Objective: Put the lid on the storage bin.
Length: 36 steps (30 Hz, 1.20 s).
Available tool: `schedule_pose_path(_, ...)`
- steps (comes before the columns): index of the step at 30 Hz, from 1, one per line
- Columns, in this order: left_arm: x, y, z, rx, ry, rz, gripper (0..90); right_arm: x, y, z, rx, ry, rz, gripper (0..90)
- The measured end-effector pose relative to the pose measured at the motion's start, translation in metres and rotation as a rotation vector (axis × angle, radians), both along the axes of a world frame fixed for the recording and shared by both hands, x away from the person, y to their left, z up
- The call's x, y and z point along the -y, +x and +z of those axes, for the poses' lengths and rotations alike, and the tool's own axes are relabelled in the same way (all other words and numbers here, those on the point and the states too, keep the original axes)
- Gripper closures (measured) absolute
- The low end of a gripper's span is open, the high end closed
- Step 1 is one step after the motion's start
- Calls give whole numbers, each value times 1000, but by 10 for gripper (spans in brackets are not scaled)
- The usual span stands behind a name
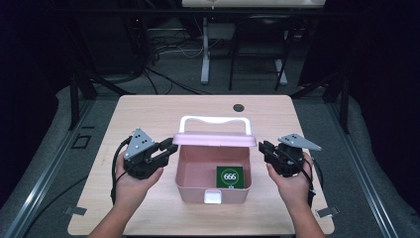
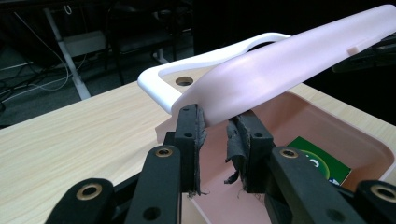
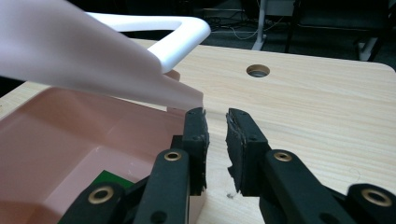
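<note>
Pink box (image 1: 190, 173) between grippers; left gripper (image 1: 167, 148) at lid (image 1: 214, 139) corner, right gripper (image 1: 264, 148) beside; both narrowly parted.

**A lit table in a dark room**

The pale wooden table (image 1: 148, 114) catches the light, a round cable hole (image 1: 238, 107) near its far edge. Grey floor (image 1: 49, 144) surrounds it. Beyond, loose cables (image 1: 168, 49) trail past a white desk leg (image 1: 205, 49) and dark stands; everything farther back falls into blackness.

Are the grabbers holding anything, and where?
The left gripper has the pink lid's corner edge between its fingers, though a firm pinch cannot be told. The right gripper holds nothing.
</note>
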State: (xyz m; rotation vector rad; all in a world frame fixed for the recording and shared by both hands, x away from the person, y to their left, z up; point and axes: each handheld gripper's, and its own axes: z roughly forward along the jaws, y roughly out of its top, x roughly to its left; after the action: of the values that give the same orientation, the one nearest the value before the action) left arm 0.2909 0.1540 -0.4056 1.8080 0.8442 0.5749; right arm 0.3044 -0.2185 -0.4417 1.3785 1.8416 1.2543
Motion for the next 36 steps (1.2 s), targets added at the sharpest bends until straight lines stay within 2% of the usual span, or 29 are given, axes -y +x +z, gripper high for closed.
schedule_pose_path(24,-3,-10,-9,-9,-1,-17,731,13,4,0,4,5,-36,683)
schedule_pose_path(27,-3,-11,-10,-7,-3,-16,730,14,5,-2,23,10,-48,677)
schedule_pose_path(28,-3,-12,-11,-11,1,-17,730,16,5,-1,5,3,-45,674)
schedule_pose_path(36,-4,-16,-15,-14,8,-24,730,18,7,-3,-4,3,-51,661)
